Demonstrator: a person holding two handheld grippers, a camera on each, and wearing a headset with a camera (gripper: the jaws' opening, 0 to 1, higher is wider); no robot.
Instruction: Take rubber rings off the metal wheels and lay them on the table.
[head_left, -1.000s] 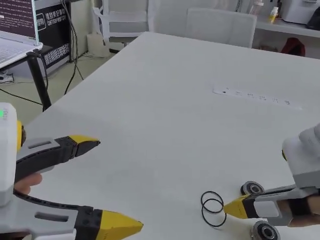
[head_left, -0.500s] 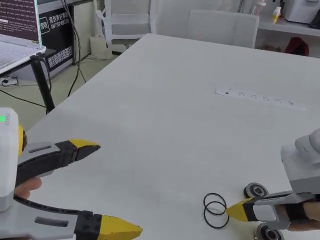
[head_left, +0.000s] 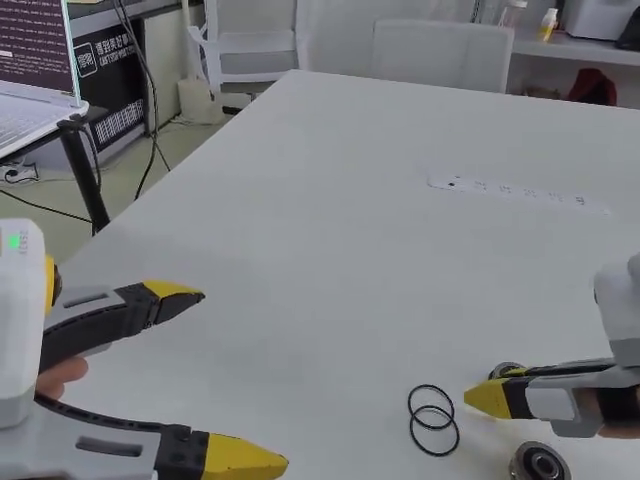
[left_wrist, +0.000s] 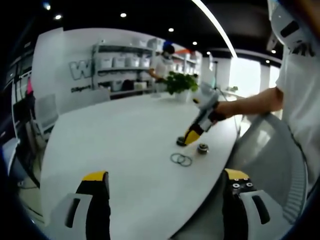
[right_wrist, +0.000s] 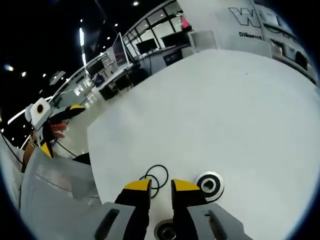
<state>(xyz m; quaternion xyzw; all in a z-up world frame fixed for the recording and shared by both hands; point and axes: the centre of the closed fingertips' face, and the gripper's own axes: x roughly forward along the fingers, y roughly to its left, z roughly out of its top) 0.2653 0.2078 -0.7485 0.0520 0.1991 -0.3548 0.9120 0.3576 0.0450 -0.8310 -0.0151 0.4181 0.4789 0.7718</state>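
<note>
Big white surface (head_left: 330, 200) w/ pale chairs (head_left: 435, 52) at the far end, a laptop (head_left: 30, 60) on a stand off to the left, and a white power strip (head_left: 515, 190) lying flat toward the far right.

Two black rubber rings (head_left: 432, 418) lie flat on the surface nr the front edge, overlapping each other, off the wheels. The right claw (head_left: 478, 398) sits low over the surface just beside them, its yellow tip pointing at the rings and close to them, not touching. In the right gripper view its jaws are only narrowly spread, a slim gap btwn the tips and nothing in it. The rings (right_wrist: 155, 182) show just ahead of one tip, partly hidden behind it.

One metal wheel (head_left: 505, 372) lies right behind the right claw, partly covered by it. In the right gripper view it lies flat just beside the other tip. A 2nd wheel (head_left: 540, 463) lies nearer the front edge, under the claw's body.

The left claw (head_left: 225, 378) is held well apart from all this, at the front-left corner, jaws spread wide and holding nothing. From the left gripper view, the rings, both wheels and the right claw sit far ahead across bare surface.
</note>
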